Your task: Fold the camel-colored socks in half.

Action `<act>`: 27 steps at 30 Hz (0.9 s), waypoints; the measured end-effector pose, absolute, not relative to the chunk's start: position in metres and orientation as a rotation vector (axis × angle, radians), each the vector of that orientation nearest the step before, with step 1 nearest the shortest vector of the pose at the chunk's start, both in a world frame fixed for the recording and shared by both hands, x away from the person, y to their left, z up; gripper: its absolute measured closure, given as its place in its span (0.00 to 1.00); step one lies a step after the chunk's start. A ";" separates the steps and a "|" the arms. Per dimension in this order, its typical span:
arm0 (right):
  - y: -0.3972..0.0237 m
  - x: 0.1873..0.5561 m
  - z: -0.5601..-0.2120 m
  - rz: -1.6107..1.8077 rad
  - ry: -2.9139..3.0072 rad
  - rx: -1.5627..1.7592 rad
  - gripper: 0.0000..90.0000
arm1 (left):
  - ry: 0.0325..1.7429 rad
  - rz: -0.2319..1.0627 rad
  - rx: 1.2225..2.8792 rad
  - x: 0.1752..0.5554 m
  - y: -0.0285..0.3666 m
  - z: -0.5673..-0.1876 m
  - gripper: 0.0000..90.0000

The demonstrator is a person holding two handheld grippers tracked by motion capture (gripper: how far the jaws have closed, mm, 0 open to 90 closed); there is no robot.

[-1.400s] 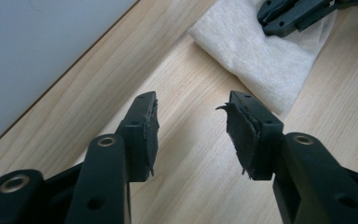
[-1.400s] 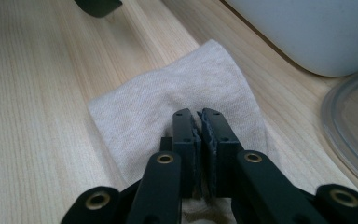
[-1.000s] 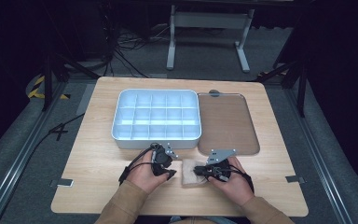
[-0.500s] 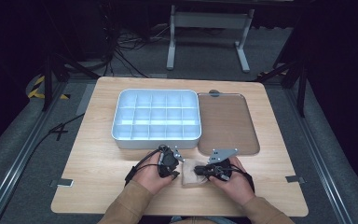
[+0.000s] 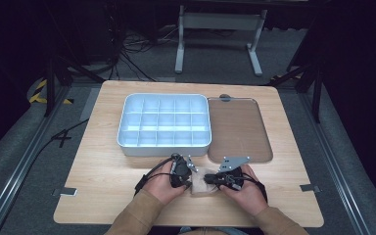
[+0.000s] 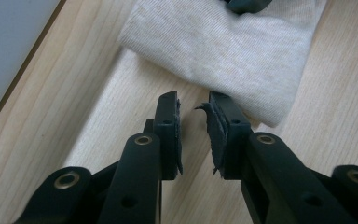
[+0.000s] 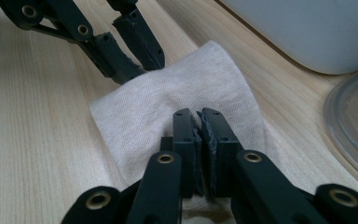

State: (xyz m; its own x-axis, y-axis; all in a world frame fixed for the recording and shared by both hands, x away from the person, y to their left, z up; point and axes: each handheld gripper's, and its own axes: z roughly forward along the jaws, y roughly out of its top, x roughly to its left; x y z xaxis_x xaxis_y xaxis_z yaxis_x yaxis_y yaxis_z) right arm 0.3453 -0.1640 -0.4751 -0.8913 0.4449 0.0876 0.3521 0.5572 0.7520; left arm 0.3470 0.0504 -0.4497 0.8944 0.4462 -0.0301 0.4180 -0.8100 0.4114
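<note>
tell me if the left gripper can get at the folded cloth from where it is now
Probably yes. The left gripper sits with its jaws slightly apart right at the near edge of the folded cloth, with just bare table between them. The right gripper is on the cloth's far end.

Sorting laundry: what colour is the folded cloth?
Cream cloth, seen best in the left gripper view.

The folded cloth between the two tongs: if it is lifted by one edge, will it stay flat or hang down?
The folded cloth would probably hang down: it looks like soft knit fabric, and its edges already curve on the table. It is likely light, being thin. The right tongs appear shut on it, so the layers may unfold when raised.
</note>
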 end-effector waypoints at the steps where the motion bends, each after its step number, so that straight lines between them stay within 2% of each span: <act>1: -0.164 0.345 -0.475 1.252 2.671 0.686 0.94 | 0.617 0.098 2.650 0.347 0.050 -0.449 0.82; 6: -0.164 0.344 -0.475 1.251 2.666 0.684 0.94 | 0.560 0.129 2.596 0.346 0.048 -0.447 0.77; 13: -0.163 0.343 -0.475 1.234 2.659 0.677 0.93 | 0.527 0.145 2.565 0.346 0.044 -0.442 0.76; 27: -0.165 0.333 -0.459 1.199 2.603 0.655 0.89 | 0.524 0.134 2.584 0.345 0.045 -0.440 0.75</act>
State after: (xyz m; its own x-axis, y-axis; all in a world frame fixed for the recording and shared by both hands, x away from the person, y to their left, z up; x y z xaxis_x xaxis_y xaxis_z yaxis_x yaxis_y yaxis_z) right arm 0.3330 -0.1655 -0.4587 -0.8814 0.4724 0.0018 0.3084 0.5726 0.7596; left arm 0.3448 0.0447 -0.4401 0.9211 0.3893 -0.0025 0.3405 -0.8026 0.4898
